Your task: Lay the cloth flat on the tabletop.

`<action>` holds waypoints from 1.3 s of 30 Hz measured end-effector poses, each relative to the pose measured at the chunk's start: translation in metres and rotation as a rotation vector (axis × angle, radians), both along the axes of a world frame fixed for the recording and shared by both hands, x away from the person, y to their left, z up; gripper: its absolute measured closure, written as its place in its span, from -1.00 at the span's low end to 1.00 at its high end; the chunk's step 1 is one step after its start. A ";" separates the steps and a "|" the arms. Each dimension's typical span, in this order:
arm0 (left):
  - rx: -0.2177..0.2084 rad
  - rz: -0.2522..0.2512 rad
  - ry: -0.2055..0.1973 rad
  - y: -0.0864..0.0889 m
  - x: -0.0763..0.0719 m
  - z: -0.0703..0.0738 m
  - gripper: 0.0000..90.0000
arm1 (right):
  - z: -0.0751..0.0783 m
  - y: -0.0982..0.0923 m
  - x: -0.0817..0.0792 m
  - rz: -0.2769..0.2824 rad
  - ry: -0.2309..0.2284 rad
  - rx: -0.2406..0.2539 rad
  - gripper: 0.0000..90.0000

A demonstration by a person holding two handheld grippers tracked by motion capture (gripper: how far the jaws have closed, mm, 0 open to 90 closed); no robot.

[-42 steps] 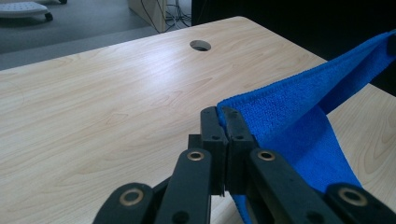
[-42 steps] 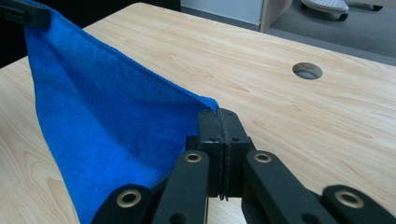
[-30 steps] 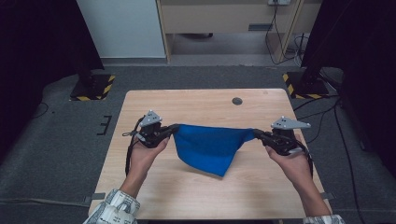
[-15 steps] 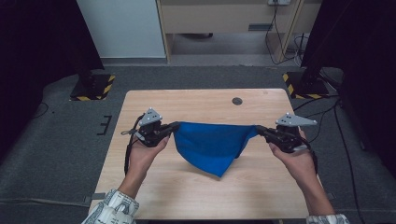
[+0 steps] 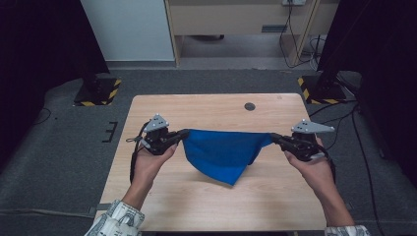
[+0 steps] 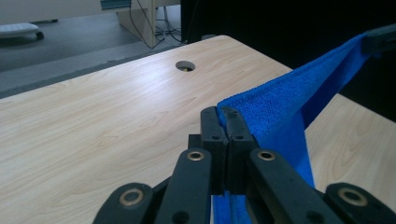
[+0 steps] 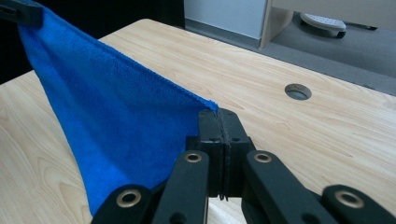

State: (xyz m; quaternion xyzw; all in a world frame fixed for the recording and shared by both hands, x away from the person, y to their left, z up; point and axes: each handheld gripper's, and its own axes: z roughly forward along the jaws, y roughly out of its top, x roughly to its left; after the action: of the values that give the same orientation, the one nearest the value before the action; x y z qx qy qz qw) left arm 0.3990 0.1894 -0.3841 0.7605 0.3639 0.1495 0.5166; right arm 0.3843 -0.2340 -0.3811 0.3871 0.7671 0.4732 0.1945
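A blue cloth [image 5: 223, 152] hangs stretched between my two grippers above the wooden table [image 5: 206, 105], its lower point drooping toward the near side. My left gripper [image 5: 185, 132] is shut on the cloth's left corner. My right gripper [image 5: 272, 137] is shut on the right corner. In the left gripper view the cloth [image 6: 289, 102] runs from my pinched left gripper [image 6: 223, 113] up to the other gripper's jaws at the top right. The right gripper view has the cloth [image 7: 112, 112] spreading left from my closed right gripper [image 7: 218, 115].
A round cable hole [image 5: 250, 106] sits near the table's far edge. Black stands with yellow-striped bases [image 5: 98, 91] flank the table on the floor. A cabinet and cables stand beyond the far side.
Both hands have drawn slightly apart, so the cloth's top edge is pulled a little tauter. The grips are unchanged.
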 end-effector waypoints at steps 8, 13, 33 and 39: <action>0.018 -0.013 -0.059 0.000 -0.021 0.022 0.98 | 0.014 -0.003 -0.014 0.022 -0.034 0.018 0.99; 0.017 -0.037 -0.096 -0.001 -0.038 0.041 0.97 | 0.031 -0.006 -0.029 0.037 -0.071 0.012 0.99; 0.051 -0.064 -0.119 -0.002 -0.042 0.070 0.97 | 0.075 -0.008 -0.052 0.092 -0.074 -0.085 0.99; 0.066 -0.035 -0.055 -0.003 0.006 0.043 0.97 | 0.044 -0.002 0.004 0.063 0.011 -0.115 0.99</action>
State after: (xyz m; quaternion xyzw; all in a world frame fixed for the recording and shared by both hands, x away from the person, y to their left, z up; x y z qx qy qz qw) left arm 0.4050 0.1863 -0.3412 0.7789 0.3312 0.1730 0.5036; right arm 0.3884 -0.2359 -0.3368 0.3535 0.8058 0.4320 0.1974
